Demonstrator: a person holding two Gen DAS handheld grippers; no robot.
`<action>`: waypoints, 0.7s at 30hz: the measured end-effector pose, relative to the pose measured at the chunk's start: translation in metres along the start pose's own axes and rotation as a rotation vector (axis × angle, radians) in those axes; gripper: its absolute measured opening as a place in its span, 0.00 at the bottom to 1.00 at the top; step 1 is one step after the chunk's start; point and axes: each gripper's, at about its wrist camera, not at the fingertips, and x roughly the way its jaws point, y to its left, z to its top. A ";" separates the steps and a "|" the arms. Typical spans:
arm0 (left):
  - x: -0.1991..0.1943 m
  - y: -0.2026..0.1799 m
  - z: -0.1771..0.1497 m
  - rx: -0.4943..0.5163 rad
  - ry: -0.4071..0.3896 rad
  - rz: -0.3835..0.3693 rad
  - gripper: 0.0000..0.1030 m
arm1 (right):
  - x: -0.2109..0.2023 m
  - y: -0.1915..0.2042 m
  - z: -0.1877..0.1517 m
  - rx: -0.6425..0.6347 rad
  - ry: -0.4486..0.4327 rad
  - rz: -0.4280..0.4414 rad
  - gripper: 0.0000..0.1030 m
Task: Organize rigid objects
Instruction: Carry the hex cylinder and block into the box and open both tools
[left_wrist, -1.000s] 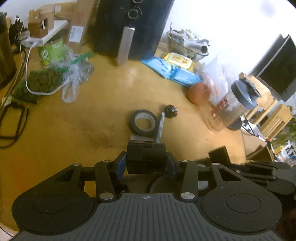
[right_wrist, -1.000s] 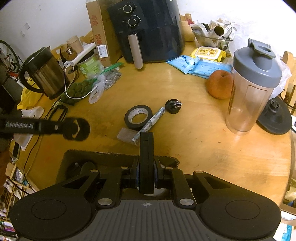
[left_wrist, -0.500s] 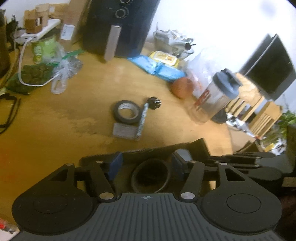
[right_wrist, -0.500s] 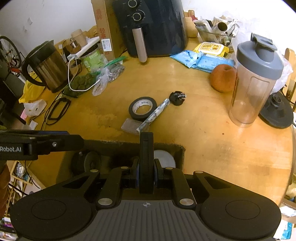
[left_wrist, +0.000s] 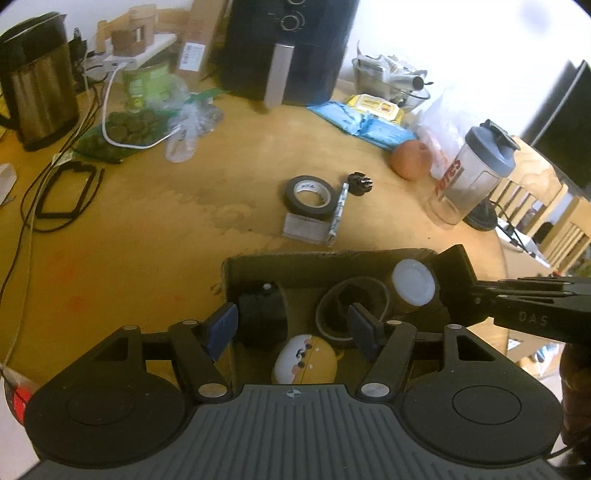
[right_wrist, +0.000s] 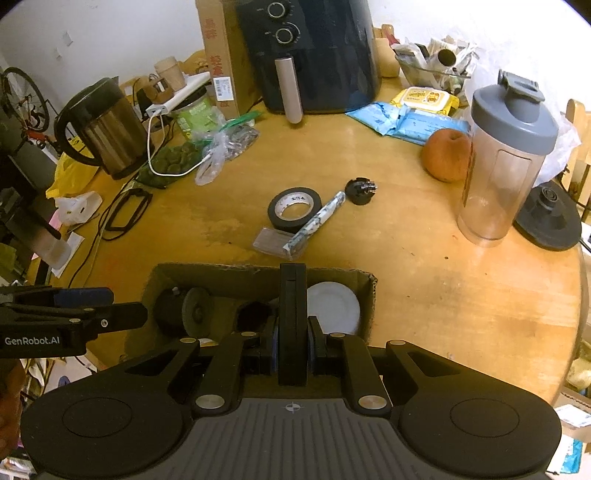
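Plainly "GenRobot.AI" on left tool (right_wrist: 79, 295), "DAS" on right tool (left_wrist: 452, 273).

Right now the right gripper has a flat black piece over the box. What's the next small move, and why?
Probably lower the right gripper slightly and release. It is shut on the flat black piece, held upright above the cardboard box. The left gripper is opening with nothing clamped, so the black cylinder looks dropped in.

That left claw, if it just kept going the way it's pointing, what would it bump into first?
Probably the things in the cardboard box: the left claw points down into it, jaws opening with nothing between them, over a black cylinder and a brown ring. Depth is unclear.
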 end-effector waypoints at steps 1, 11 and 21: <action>-0.001 0.001 -0.002 -0.006 0.000 0.001 0.63 | 0.000 0.001 0.000 -0.004 0.002 0.000 0.17; -0.010 0.003 -0.022 -0.034 0.020 0.002 0.63 | 0.011 0.024 -0.019 -0.105 0.078 -0.037 0.94; -0.014 0.006 -0.036 -0.042 0.044 0.024 0.63 | 0.013 0.030 -0.029 -0.110 0.088 -0.091 1.00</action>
